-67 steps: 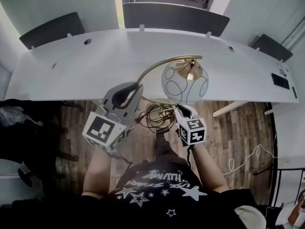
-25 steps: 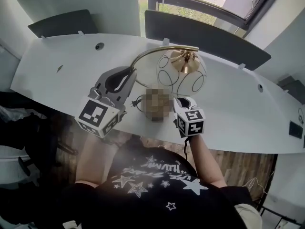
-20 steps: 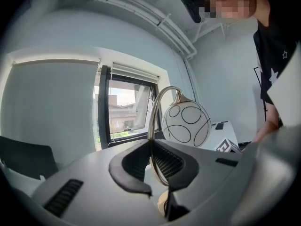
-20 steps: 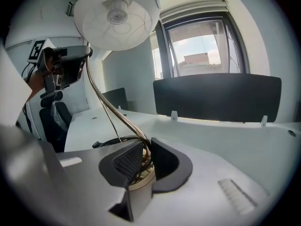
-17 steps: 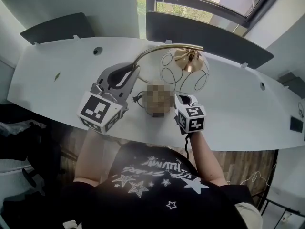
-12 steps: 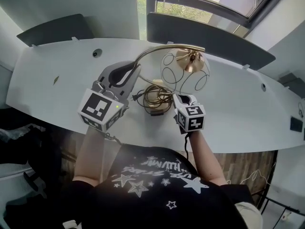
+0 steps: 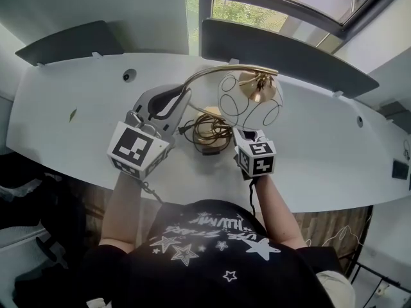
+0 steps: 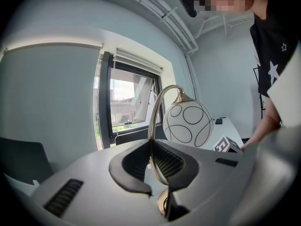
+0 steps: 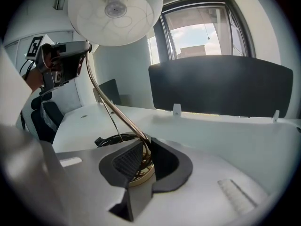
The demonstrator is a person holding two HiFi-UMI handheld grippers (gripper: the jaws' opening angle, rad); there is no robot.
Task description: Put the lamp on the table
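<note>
The lamp has a curved brass stem (image 7: 212,74) and a white globe shade (image 7: 251,101) with thin black circles. Its round brass base (image 7: 210,141) and coiled cord (image 7: 207,126) are over the white table (image 7: 77,101); whether the base touches it I cannot tell. My left gripper (image 7: 181,96) is shut on the stem (image 8: 151,149), partway up the curve. My right gripper (image 7: 244,133) sits under the shade and is shut on the stem's lower end (image 9: 139,149), just above the base (image 9: 140,175). The shade (image 9: 115,11) hangs above the right gripper's camera.
Dark divider panels (image 7: 282,50) (image 7: 67,42) stand along the table's far edge, with a window behind them. A cable hole (image 7: 129,76) lies left of the lamp. A small dark object (image 7: 399,169) sits at the table's far right. Wood floor (image 7: 334,226) shows near me.
The lamp was over the floor at the table's near edge, and it now hangs over the tabletop. In the last second both grippers kept their hold and the view shifted slightly.
</note>
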